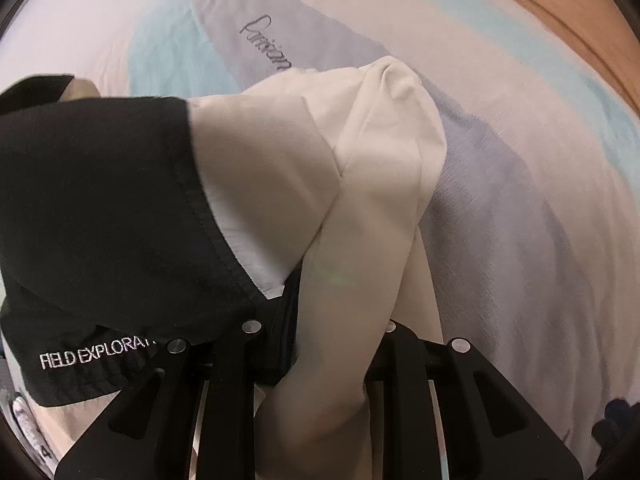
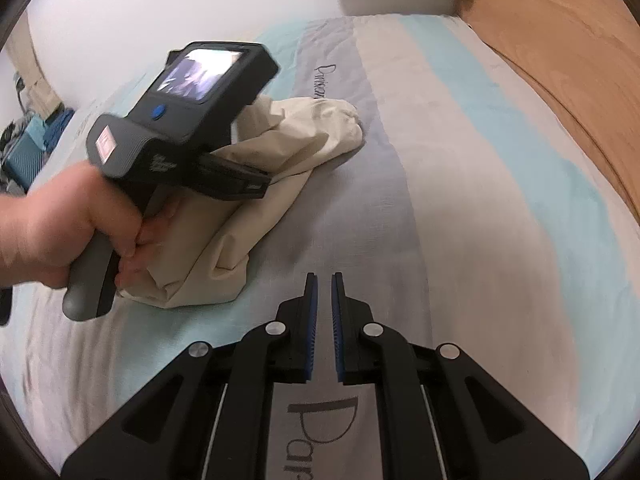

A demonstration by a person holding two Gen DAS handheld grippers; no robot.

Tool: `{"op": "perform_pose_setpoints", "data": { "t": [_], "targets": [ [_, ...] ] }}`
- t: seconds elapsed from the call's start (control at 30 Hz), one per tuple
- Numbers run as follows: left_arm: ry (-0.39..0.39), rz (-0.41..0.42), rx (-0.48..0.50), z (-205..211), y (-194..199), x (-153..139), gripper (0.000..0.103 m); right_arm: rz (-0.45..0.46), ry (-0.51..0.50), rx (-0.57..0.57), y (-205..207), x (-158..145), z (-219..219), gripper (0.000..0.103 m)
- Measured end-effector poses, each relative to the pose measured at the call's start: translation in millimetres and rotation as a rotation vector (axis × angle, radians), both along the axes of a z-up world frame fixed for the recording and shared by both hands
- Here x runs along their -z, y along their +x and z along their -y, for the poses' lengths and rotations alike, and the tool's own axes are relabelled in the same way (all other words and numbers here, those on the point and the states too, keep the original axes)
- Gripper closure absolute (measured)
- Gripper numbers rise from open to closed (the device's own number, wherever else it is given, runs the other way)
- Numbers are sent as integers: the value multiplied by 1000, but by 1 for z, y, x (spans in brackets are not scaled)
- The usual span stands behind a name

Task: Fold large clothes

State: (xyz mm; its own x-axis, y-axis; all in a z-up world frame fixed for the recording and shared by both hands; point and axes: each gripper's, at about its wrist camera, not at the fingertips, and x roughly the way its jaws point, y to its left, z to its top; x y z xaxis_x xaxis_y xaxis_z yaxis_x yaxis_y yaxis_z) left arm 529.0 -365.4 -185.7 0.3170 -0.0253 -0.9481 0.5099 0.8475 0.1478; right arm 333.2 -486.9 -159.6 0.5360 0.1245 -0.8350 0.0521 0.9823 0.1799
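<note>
A cream garment with a black panel reading "FIELD EXPLORA..." (image 1: 100,208) fills the left wrist view; its cream cloth (image 1: 360,184) runs down between the fingers. My left gripper (image 1: 320,344) is shut on the cream garment, fingertips hidden by the cloth. In the right wrist view the garment (image 2: 256,184) lies bunched on the bed, with the left gripper's body (image 2: 176,120) and the hand holding it over it. My right gripper (image 2: 324,284) is empty over the sheet right of the garment, its jaws a narrow gap apart.
The bed's striped sheet (image 2: 460,184) in grey, cream and light blue carries script lettering. A wooden headboard or edge (image 2: 560,60) runs along the right. A white wall (image 2: 120,8) is behind. Blue items (image 2: 28,148) sit at the far left.
</note>
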Motion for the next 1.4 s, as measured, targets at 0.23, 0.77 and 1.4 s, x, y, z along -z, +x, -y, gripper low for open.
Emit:
{"op": "perform_pose_setpoints", "data": {
  "t": [0.23, 0.77, 1.4],
  "targets": [
    [-293, -105, 1, -18, -10, -66, 23, -3, 64, 12, -4, -5, 11, 94],
    [-382, -36, -100, -194, 24, -122, 6, 0, 167, -292, 87, -63, -80, 94],
    [-274, -42, 48, -174, 108, -39, 5, -227, 33, -222, 243, 22, -103, 103]
  ]
}}
